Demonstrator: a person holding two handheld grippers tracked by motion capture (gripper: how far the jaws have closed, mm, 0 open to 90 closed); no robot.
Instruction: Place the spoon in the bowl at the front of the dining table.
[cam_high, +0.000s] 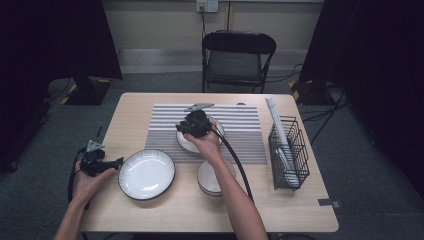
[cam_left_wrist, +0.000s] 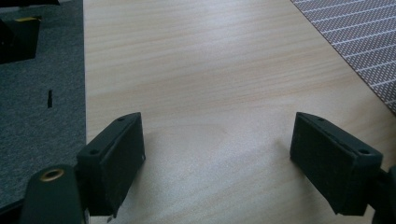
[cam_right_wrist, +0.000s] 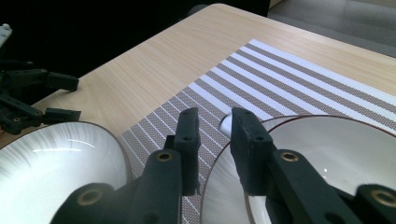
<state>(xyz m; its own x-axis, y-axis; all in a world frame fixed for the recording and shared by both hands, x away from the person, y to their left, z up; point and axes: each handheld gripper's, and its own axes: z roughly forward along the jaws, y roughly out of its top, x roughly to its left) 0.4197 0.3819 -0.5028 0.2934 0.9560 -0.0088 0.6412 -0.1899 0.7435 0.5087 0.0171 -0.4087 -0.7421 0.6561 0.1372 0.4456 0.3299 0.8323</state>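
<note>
The white, dark-rimmed bowl (cam_right_wrist: 336, 158) is sitting upright, mouth up, on the striped mat (cam_right_wrist: 280, 84) on the table (cam_high: 130, 112), its rim lying between the narrowly parted jaws of the right hand-held gripper (cam_right_wrist: 214, 140), while the left hand-held gripper (cam_left_wrist: 217, 156) is standing wide over bare table.

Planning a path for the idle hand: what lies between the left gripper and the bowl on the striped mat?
In the high view, the large dark-rimmed plate and bare tabletop lie between the left gripper and the bowl on the striped mat.
</note>
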